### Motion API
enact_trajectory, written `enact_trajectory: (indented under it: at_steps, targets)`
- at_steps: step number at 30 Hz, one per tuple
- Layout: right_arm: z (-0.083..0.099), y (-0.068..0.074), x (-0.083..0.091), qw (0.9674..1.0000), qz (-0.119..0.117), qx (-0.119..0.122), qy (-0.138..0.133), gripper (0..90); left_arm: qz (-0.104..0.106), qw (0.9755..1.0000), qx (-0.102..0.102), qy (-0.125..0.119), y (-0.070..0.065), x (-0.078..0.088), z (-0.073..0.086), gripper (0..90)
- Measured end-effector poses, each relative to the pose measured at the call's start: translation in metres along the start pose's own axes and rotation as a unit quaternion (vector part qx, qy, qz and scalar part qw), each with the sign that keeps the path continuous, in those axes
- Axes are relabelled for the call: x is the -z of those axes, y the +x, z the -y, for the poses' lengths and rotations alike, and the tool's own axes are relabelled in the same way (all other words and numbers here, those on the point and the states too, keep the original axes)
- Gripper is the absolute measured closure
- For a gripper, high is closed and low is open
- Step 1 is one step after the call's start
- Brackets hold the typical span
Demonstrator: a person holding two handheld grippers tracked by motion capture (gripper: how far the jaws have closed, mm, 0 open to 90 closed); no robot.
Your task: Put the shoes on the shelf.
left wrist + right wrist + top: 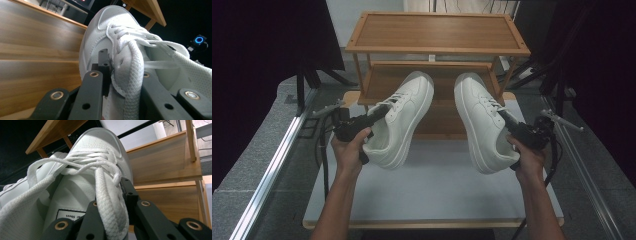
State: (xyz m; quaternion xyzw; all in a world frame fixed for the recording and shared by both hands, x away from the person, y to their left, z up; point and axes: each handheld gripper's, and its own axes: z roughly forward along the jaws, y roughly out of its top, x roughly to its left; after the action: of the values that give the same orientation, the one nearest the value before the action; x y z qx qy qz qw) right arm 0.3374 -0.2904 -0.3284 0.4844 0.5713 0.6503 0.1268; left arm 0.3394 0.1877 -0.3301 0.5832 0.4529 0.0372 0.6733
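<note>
Two white sneakers hang in the air in front of a wooden shoe rack [437,47]. My left gripper [379,112] is shut on the left sneaker [404,117] at its laced side wall, toe pointing toward the rack. In the left gripper view the jaws clamp the sneaker's upper [117,50] beside the laces. My right gripper [507,120] is shut on the right sneaker [479,120] the same way. The right gripper view has the shoe's laced upper [100,157] pinched between the black jaws, a label on the insole below.
The rack has a top shelf and lower shelves [432,80] behind the shoes. A white table top [432,190] lies under both hands. Metal rails [272,170] run along each side, with dark curtains beyond. A blue ring light [199,40] glows at the far right.
</note>
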Motion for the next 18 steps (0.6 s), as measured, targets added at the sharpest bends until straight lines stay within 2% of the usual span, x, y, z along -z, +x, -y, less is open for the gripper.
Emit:
enact_trajectory:
  at_steps: [3, 6, 11, 15, 18]
  targets:
    - [-0.001, 0.001, -0.004, 1.0, -0.001, -0.005, -0.001, 83.1, 0.004, 1.0, 0.003, 0.002, 0.0, -0.003, -0.002, 81.9]
    - [-0.005, 0.006, -0.013, 0.9999, 0.008, 0.003, 0.01, 83.1, 0.0, 1.0, 0.0, 0.002, -0.002, -0.007, -0.007, 81.9]
    - [-0.011, 0.009, -0.02, 0.9998, 0.017, 0.008, 0.011, 83.1, -0.001, 1.0, 0.001, 0.003, -0.004, -0.014, -0.012, 81.9]
    - [-0.016, 0.01, -0.024, 0.9999, 0.011, -0.003, 0.003, 83.0, -0.012, 0.9998, -0.01, -0.01, -0.008, -0.017, -0.013, 81.9]
    - [-0.019, 0.01, -0.025, 0.9999, 0.012, -0.009, -0.004, 83.1, -0.008, 0.9999, -0.006, -0.01, -0.009, -0.021, -0.015, 81.9]
